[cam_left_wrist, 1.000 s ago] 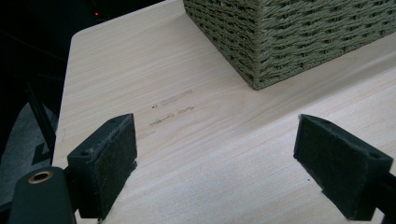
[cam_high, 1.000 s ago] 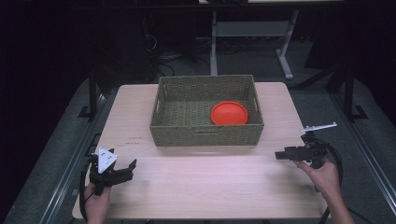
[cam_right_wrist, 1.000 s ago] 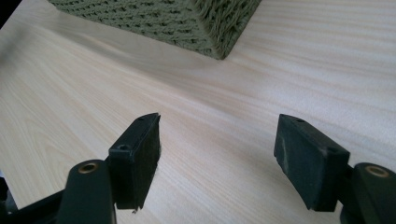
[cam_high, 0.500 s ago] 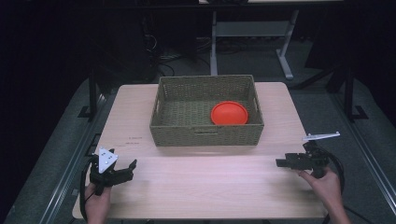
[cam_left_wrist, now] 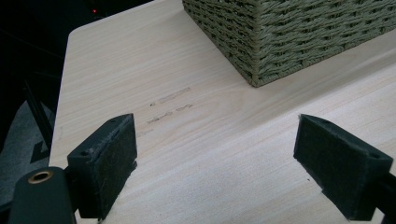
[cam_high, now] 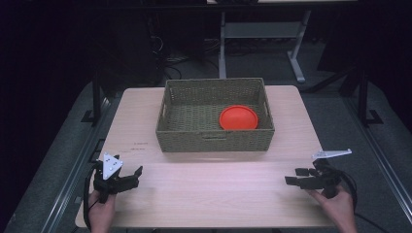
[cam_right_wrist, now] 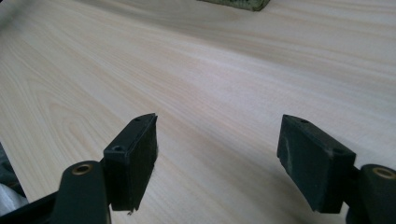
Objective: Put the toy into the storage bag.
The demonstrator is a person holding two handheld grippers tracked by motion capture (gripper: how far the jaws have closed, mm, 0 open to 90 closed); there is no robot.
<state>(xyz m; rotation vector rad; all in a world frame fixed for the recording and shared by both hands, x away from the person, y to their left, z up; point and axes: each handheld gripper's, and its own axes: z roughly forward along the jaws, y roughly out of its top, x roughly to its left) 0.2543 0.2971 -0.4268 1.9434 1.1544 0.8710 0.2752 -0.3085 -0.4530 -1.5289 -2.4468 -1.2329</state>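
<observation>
- Orange plate (cam_high: 238, 117): you are looking at it lying flat inside the woven basket (cam_high: 214, 141), at the basket's right end, its rim just beside the right wall.
- Handling: it is looking like a light, stiff, smooth plastic piece, likely slippery; you are best pinching its rim on the open left side.
- Left gripper (cam_high: 137, 175): you are holding it released at the table's (cam_high: 204, 194) near left, grasping nothing.
- Right gripper (cam_high: 293, 175): you are holding it released at the near right, grasping nothing.
</observation>
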